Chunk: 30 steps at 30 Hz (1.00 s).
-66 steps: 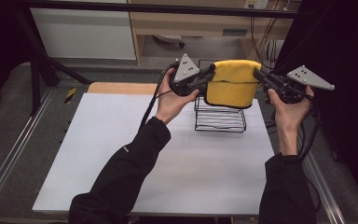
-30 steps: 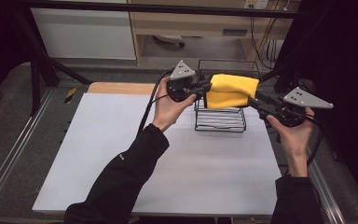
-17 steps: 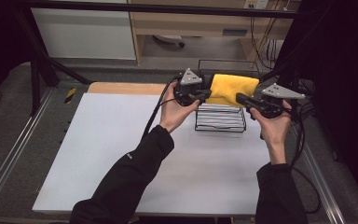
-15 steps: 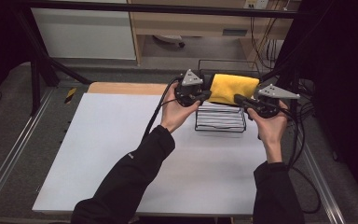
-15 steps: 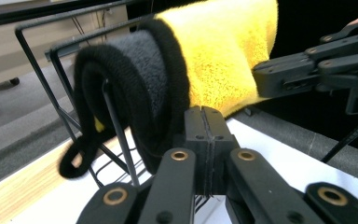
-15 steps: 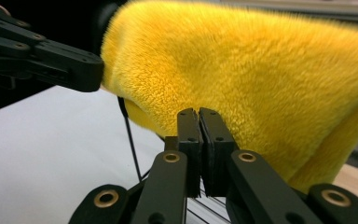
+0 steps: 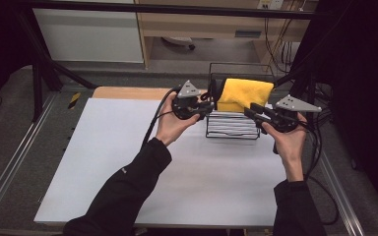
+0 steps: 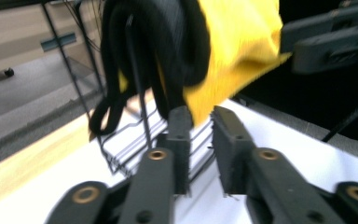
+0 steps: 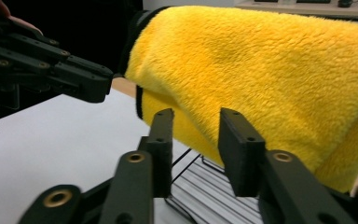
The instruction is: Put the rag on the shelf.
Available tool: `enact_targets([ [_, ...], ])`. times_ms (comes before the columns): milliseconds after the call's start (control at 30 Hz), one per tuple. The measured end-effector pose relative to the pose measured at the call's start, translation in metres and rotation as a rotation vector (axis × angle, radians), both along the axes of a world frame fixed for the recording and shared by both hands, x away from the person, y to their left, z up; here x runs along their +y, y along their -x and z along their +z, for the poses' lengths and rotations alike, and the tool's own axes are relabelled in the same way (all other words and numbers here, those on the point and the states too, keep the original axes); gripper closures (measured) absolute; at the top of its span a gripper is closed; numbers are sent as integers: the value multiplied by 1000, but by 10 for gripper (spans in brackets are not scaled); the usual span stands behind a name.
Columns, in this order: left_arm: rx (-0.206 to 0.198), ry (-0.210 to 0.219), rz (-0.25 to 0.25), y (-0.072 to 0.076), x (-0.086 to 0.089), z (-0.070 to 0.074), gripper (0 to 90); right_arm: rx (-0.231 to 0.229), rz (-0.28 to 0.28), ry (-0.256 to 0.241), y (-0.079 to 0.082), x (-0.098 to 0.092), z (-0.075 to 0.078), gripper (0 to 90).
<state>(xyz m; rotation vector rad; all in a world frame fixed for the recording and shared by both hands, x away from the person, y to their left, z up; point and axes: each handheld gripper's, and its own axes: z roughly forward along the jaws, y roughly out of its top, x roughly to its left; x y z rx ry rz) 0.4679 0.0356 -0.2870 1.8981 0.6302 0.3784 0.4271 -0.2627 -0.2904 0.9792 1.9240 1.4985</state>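
Fluffy yellow towel (image 7: 243,93) draped over black wire rack (image 7: 234,125), grippers apart

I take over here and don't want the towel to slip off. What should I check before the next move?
1. Yellow towel draped over the wire rack: ok.
2. Left hand-held gripper open, towel corner between its jaws, not pinched: ok.
3. Right hand-held gripper open, in front of the towel: ok.
4. Rack standing flat on the white table: ok.
5. Black band hanging by the towel, free of the rack wires: cannot tell.
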Motion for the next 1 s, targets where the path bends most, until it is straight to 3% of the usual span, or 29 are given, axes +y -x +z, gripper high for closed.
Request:
enact_targets([
  [200, 31, -38, 13, 15, 30, -19, 570, 34, 15, -1, 13, 5, -8, 433],
  [333, 46, -74, 35, 26, 54, -36, 461, 58, 20, -17, 18, 9, -20, 352],
  [467, 93, -92, 33, 36, 81, -55, 371, 95, 24, -26, 22, 14, -35, 249],
  [733, 151, -106, 79, 58, 143, -92, 221, 139, 27, -23, 30, 21, -69, 124],
  [1000, 170, -147, 168, 81, 204, -126, 81, 173, 11, 4, 39, 15, -109, 54],
])
